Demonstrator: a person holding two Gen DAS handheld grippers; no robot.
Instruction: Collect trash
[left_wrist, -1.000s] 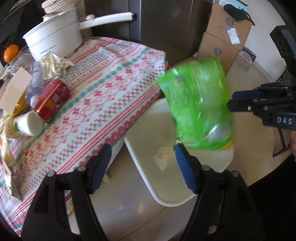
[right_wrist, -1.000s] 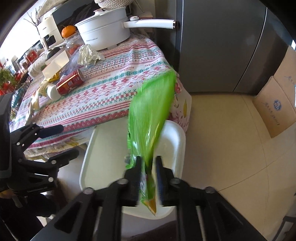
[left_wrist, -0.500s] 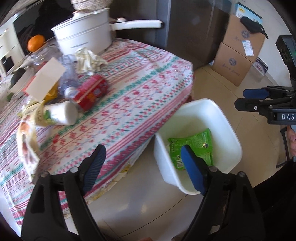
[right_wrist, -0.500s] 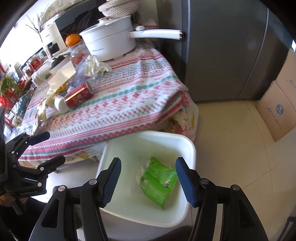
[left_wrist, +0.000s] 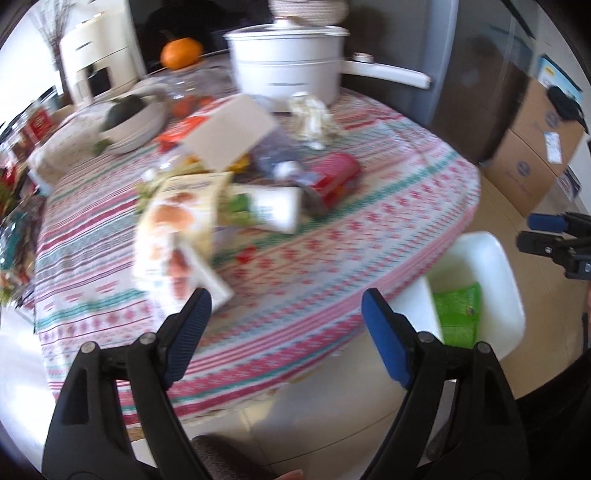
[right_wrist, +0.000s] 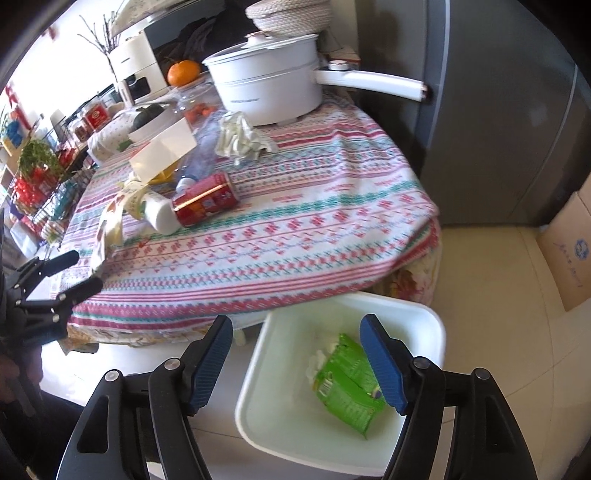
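The green packet (right_wrist: 347, 384), a second before clamped in the right hand-held gripper (right_wrist: 297, 363), lay in the white bin (right_wrist: 424, 317) beside the worktop (right_wrist: 295, 236); those jaws were opening, empty. The left hand-held gripper (left_wrist: 284, 332) stood apart, empty, facing the remaining trash.

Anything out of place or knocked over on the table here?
Yes. A red can and a white cup lie tipped on their sides on the tablecloth, beside a crumpled tissue and loose wrappers. Nothing looks spilled. The green bag is already in the bin.
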